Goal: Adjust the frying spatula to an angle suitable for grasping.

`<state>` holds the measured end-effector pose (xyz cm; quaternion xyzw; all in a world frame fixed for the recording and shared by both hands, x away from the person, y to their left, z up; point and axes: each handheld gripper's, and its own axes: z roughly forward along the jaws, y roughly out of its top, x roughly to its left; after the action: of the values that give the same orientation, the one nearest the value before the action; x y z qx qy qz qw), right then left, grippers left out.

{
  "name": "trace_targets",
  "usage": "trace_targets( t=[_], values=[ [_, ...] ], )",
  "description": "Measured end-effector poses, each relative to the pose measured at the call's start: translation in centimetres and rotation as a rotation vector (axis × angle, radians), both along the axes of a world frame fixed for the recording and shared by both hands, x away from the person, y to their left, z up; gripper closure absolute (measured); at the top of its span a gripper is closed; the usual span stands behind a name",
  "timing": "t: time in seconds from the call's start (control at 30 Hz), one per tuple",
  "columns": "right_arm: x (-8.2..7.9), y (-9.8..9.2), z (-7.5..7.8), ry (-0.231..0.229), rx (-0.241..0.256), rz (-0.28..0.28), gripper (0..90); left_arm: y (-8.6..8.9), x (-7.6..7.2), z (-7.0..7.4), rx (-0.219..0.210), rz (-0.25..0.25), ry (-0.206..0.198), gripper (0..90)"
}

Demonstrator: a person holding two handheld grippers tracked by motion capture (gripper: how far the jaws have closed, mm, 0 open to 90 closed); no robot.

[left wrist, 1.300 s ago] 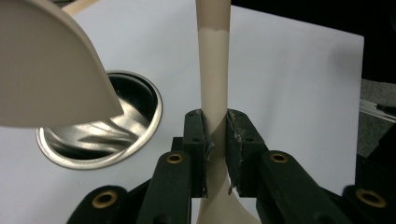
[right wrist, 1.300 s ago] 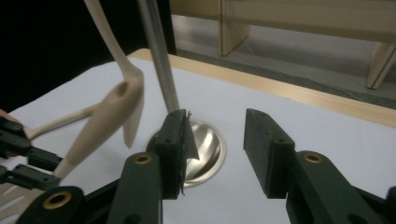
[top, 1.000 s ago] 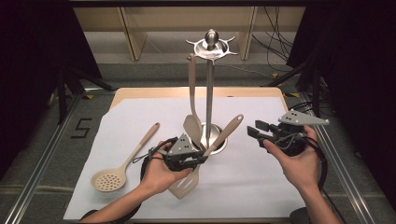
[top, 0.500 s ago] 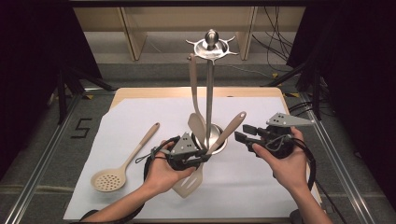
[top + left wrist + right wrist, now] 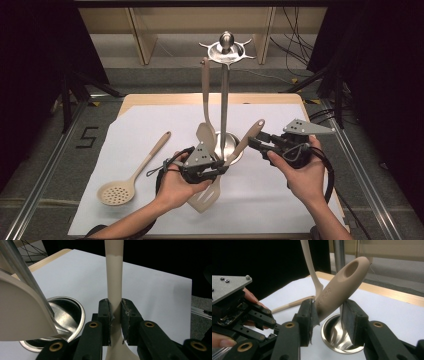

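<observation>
my left gripper is clamped on the neck of the spatula, near the rack, tilting its holed handle toward my right gripper, whose jaws stand apart around that handle, likely so it can be hung. one spoon hangs on the rack; a skimmer lies left.

On the desk, the left gripper grips a beige spatula by its handle, which slants up toward the right gripper. Behind them stands a steel utensil rack; a slotted spoon lies well left.
</observation>
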<state>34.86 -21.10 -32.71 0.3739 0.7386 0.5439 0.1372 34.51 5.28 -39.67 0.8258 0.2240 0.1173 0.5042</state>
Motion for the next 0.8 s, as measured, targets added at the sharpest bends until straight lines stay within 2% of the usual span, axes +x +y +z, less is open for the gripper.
trace_targets(
  t=[0.03,0.23,0.33,0.37,0.43,0.47,0.5,0.53,0.57,0.6,0.63,0.67,0.7,0.77,0.8],
  values=[
    [0.0,0.0,0.0,-0.001,-0.001,-0.002,62.6,-0.1,-0.1,0.0,-0.006,0.008,0.011,78.3],
    [0.1,0.2,-0.1,-0.013,0.019,0.008,64.8,-0.1,-0.1,-0.1,-0.011,0.006,-0.002,78.2],
    [-0.1,0.2,0.1,0.010,0.081,0.031,69.0,-0.2,-0.1,-0.1,-0.003,-0.001,-0.001,78.1],
    [0.1,0.2,0.1,-0.003,0.094,0.050,70.3,-0.3,-0.1,-0.1,-0.005,0.006,0.004,78.1],
    [0.0,0.2,0.3,0.006,0.124,0.073,72.6,-0.3,0.1,-0.1,0.004,-0.009,-0.009,78.0],
    [-0.1,0.3,0.3,-0.001,0.125,0.082,73.3,-0.4,0.1,-0.2,-0.004,-0.011,-0.008,77.9],
    [-0.3,0.4,0.5,-0.003,0.120,0.093,73.5,-0.5,0.2,-0.1,0.000,-0.025,-0.004,77.7],
    [-0.4,0.5,0.7,-0.027,0.105,0.103,73.7,-0.5,0.4,-0.1,-0.006,-0.036,0.008,77.3],
    [-0.7,0.7,0.9,-0.020,0.092,0.112,73.9,-0.5,0.5,-0.1,-0.014,-0.044,0.018,75.3],
    [-0.7,0.9,1.0,-0.055,0.064,0.122,73.9,-0.5,0.7,0.0,-0.021,-0.057,0.021,70.1],
    [-1.1,1.1,1.2,-0.060,0.040,0.119,74.0,-0.4,0.7,0.1,-0.020,-0.060,0.031,64.0],
    [-1.2,1.2,1.3,-0.093,0.000,0.118,74.0,-0.3,0.9,0.2,-0.025,-0.072,0.010,60.2],
    [-1.2,1.3,1.4,-0.097,0.010,0.129,74.0,-0.2,0.9,0.4,-0.027,-0.065,0.014,58.0],
    [-1.5,1.4,1.6,-0.082,-0.001,0.138,74.0,-0.2,1.0,0.8,-0.047,-0.089,0.009,54.1],
    [-1.4,1.4,1.6,-0.101,-0.002,0.147,74.0,-0.1,1.1,1.0,-0.063,-0.099,0.018,53.1]
  ],
)
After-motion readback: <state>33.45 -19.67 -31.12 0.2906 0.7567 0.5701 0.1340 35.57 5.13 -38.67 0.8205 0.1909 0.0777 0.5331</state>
